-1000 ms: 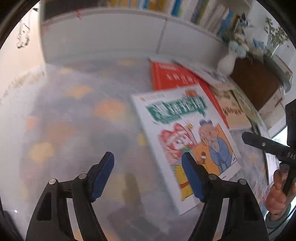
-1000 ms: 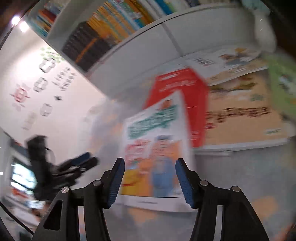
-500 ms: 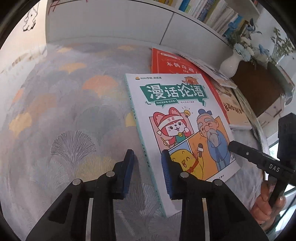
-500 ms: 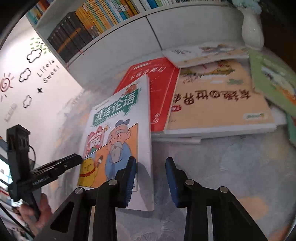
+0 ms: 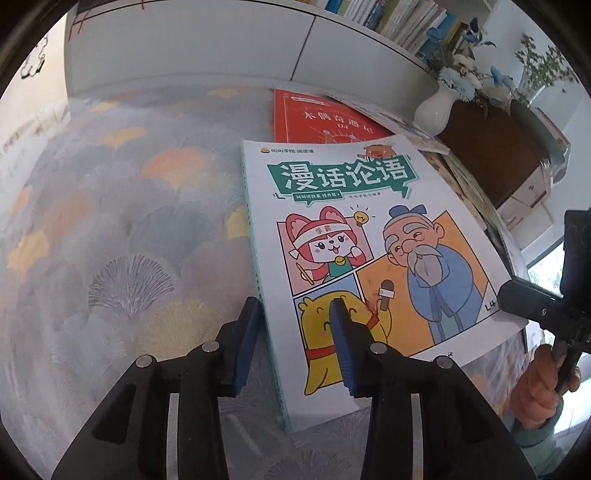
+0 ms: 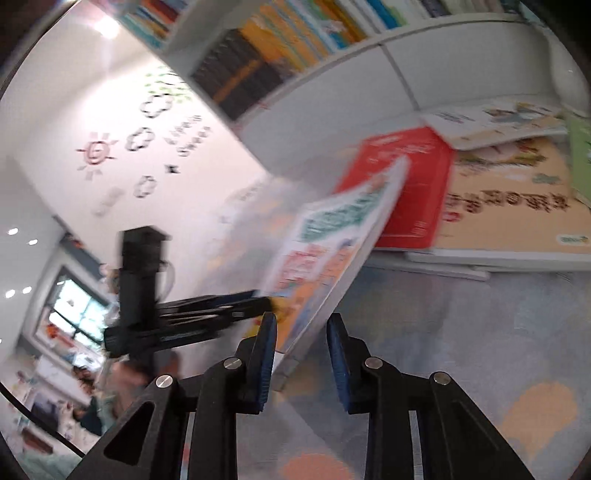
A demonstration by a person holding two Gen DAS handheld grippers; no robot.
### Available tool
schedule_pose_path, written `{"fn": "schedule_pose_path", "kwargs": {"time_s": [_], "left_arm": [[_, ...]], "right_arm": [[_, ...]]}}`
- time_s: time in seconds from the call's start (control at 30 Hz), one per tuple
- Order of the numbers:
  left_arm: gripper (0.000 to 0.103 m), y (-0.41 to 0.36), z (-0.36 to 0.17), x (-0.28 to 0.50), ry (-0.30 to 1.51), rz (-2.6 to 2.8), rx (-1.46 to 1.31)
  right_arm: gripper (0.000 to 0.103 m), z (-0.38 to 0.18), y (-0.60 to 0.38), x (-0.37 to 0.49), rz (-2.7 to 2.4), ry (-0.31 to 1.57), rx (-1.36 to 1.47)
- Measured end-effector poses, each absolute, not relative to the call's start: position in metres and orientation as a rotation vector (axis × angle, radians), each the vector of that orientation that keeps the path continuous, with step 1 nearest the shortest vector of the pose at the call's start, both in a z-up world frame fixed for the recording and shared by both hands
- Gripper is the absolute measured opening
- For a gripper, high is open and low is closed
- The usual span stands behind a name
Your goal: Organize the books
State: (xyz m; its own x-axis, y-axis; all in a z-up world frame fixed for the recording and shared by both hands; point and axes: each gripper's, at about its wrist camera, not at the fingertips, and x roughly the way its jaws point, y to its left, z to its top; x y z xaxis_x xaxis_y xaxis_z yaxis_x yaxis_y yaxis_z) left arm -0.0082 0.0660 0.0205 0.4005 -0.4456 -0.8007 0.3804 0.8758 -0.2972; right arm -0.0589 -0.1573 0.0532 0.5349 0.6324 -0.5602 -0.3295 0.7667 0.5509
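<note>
Left hand-held gripper [image 5: 295, 339]: we see its jaws a little apart and just opening. The spine edge of the comic book [image 5: 362, 236] sits between the pads, one pad on the cloth side and one over the cover, with no squeeze showing.

Right hand-held gripper [image 6: 301, 350]: its jaws are narrow and just closing. The book's near corner lies between the pads, close to the left one. That view is blurred, and we see no pad pressing.

Bearing: the book lies straight ahead of the left hand-held gripper. Its long axis runs away from the pads, with the spine on the left. The right one reaches in from the open-edge side at the near corner. We judge both are within reach and the left one is better placed on the spine.

Book: it has a thin white cover, a green title banner and cartoon panels of a fox, a bearded sage and a yellow bear. From the right wrist it looks tilted.

Where: it is on the patterned surface [image 5: 129, 221], its far end over a red book [image 5: 321, 118], below the shelf [image 5: 399, 22].
</note>
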Motion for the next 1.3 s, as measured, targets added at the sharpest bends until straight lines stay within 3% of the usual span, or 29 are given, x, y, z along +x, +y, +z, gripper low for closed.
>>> {"fn": "schedule_pose_path", "kwargs": {"time_s": [0.27,0.37,0.57,0.73,0.9,1.1,1.3], "left_arm": [[0.039,0.077,0.018,-0.007,1.046,-0.572,-0.166],[0.039,0.084,0.017,-0.005,1.068,-0.603,-0.217],[0.042,0.103,0.009,0.001,1.137,-0.66,-0.397],[0.042,0.122,-0.006,0.007,1.201,-0.738,-0.599],[0.042,0.117,-0.004,0.001,1.246,-0.774,-0.564],[0.049,0.099,0.008,-0.007,1.224,-0.75,-0.456],[0.053,0.109,0.003,0.003,1.23,-0.77,-0.563]], "right_arm": [[0.028,0.028,-0.128,-0.046,0.428,0.95,0.277],[0.022,0.029,-0.134,-0.047,0.423,0.934,0.323],[0.015,0.042,-0.161,-0.047,0.469,0.861,0.568],[0.015,0.004,-0.188,-0.032,0.595,0.954,1.019],[0.015,-0.015,-0.203,-0.032,0.551,0.995,1.162],[0.015,0.009,-0.186,-0.032,0.493,1.038,0.965],[0.015,0.03,-0.159,-0.034,0.451,0.998,0.806]]}}
